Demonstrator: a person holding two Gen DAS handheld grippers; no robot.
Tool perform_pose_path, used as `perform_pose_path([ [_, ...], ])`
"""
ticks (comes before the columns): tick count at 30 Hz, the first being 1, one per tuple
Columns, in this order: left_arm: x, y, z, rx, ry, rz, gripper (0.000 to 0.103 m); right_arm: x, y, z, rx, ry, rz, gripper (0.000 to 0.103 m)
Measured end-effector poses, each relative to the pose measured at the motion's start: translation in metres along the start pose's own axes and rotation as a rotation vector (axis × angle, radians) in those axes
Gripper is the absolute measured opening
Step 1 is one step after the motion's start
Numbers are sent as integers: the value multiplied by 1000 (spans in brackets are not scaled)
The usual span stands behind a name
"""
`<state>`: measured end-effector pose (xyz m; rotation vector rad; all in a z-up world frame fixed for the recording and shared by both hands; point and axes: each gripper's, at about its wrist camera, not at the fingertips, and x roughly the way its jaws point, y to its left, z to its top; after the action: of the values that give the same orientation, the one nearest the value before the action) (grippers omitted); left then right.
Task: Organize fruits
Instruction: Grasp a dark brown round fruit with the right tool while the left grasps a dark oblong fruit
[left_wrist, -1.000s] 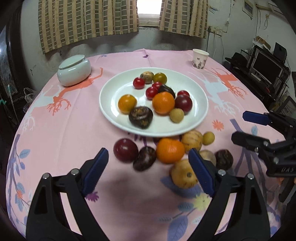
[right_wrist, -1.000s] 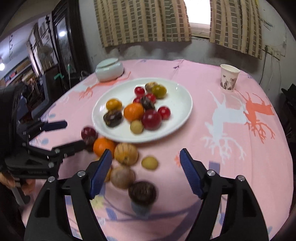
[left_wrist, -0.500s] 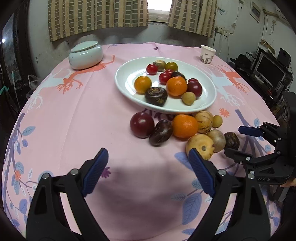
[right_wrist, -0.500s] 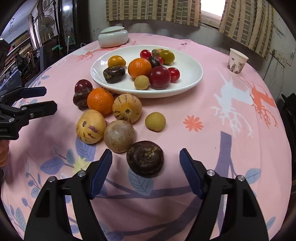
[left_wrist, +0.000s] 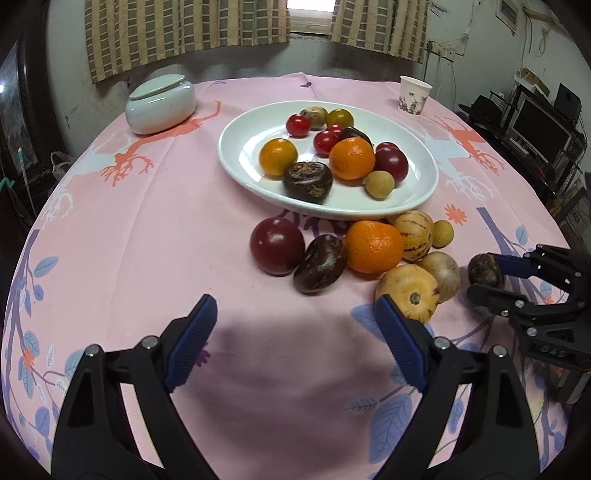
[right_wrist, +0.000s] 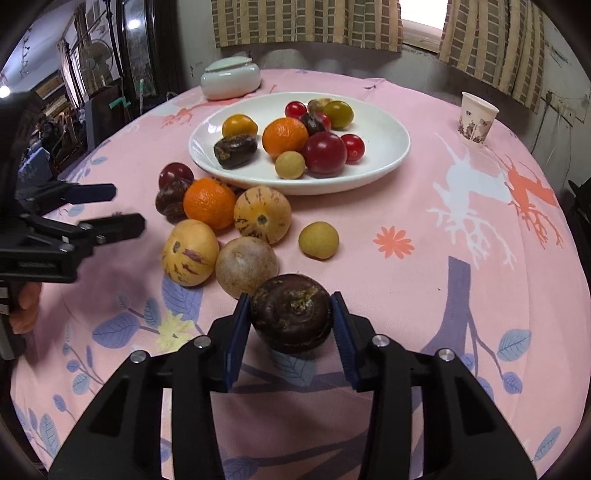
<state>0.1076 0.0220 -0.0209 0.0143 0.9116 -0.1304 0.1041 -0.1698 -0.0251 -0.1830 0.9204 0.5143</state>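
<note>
My right gripper (right_wrist: 291, 321) is closing, and its blue pads touch both sides of a dark brown round fruit (right_wrist: 291, 317) that rests on the pink cloth. The same gripper (left_wrist: 482, 277) and fruit (left_wrist: 485, 271) appear at the right of the left wrist view. My left gripper (left_wrist: 295, 306) is narrowing a little, with nothing between its fingers. It hovers just short of a dark oval fruit (left_wrist: 319, 264), a dark red plum (left_wrist: 277, 245) and an orange (left_wrist: 373, 245). Behind them a white plate (left_wrist: 417, 192) holds several fruits.
Two striped yellow fruits (right_wrist: 262, 214) (right_wrist: 190, 253), a tan round one (right_wrist: 245, 266) and a small yellow one (right_wrist: 318, 240) lie loose near the plate. A lidded white jar (left_wrist: 160, 103) and a paper cup (left_wrist: 414, 94) stand at the back. Shelves with electronics (left_wrist: 543, 125) are at the right.
Both grippers have sunk closer to the loose fruits. The right jaws have drawn in from wide apart onto the dark brown fruit. The left jaws are slightly narrower.
</note>
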Motion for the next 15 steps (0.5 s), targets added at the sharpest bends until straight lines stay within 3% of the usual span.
perform_pose_path([
  [5, 21, -4, 3, -1, 55, -29, 54, -7, -6, 0, 23, -21, 28, 43],
  [10, 36, -5, 6, 8, 63, -13, 52, -15, -4, 1, 25, -40, 62, 44],
  [13, 41, -9, 11, 25, 71, -16, 42, -15, -2, 2, 19, -40, 68, 43],
  [15, 43, -11, 14, 30, 72, -16, 30, -14, -2, 1, 19, -36, 71, 43],
])
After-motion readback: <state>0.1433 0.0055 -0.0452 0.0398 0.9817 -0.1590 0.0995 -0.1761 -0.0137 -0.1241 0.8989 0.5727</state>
